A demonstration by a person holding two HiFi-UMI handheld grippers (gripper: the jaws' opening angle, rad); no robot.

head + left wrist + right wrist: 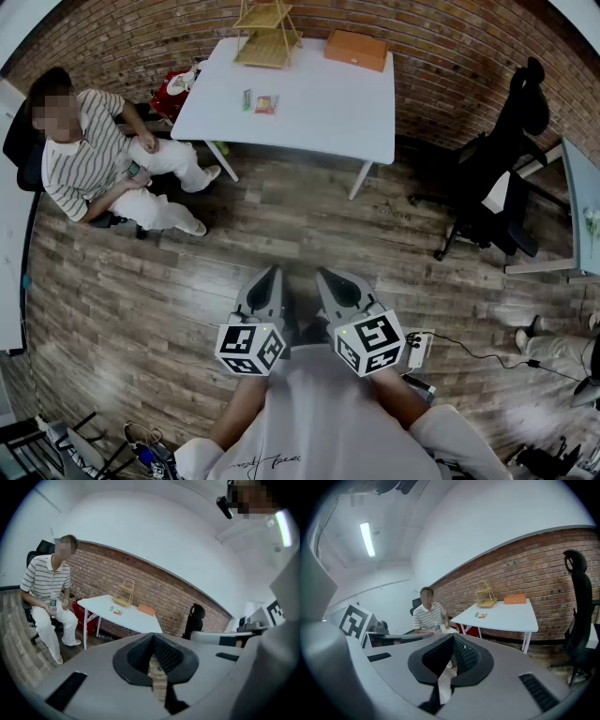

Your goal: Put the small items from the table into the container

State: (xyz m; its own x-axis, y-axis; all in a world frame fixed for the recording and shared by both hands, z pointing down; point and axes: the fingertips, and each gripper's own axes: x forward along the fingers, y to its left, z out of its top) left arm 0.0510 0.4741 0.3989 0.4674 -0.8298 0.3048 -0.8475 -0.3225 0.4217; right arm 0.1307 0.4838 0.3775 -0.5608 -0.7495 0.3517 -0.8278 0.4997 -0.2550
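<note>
The left gripper and right gripper are held side by side in front of the person's chest, well away from the table. Both sets of jaws are closed with nothing between them. The small items lie on the table's far left part, near the wire basket. An orange box sits at the back edge. A person sits left of the table and an office chair stands to its right.

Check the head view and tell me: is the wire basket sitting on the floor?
No, the wire basket stands on the white table, at its far edge near the orange box.
</note>
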